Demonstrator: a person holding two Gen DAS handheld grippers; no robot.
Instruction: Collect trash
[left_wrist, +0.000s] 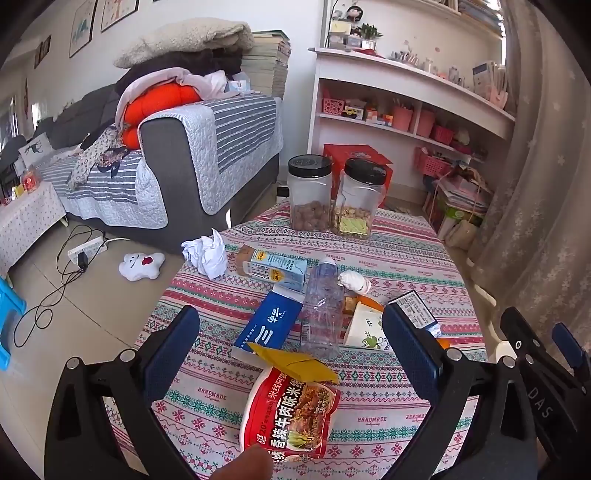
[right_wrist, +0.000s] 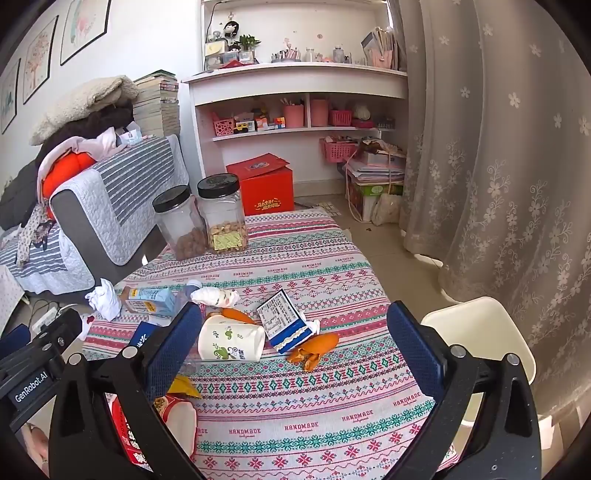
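My left tool (left_wrist: 291, 354) hangs released, fingers wide apart, above the near part of the table (left_wrist: 424, 258). My right tool (right_wrist: 295, 350) is likewise spread wide and grasps nothing. The red noodle packet (left_wrist: 291, 413) lies right below the left tool, between its fingers; its near end is cut off by something blurred at the bottom edge that I cannot identify. In the right wrist view the same packet is mostly hidden behind my finger.

Just beyond the packet lies a yellow wrapper scrap (left_wrist: 295, 363), touching a blue toothpaste box (left_wrist: 266, 326). Beside that box a clear plastic bottle (left_wrist: 321, 306) lies on its side, with a milk carton (left_wrist: 273, 267) and crumpled white paper (left_wrist: 207, 253) farther off to the left. Ahead of the right tool, a tipped paper cup (right_wrist: 231, 341), a small blue-and-white box (right_wrist: 284, 323) and orange peel (right_wrist: 314, 349) lie close together. Two black-lidded jars (left_wrist: 332, 195) stand at the table's far edge. A white chair (right_wrist: 480, 339) sits to the right of the table.
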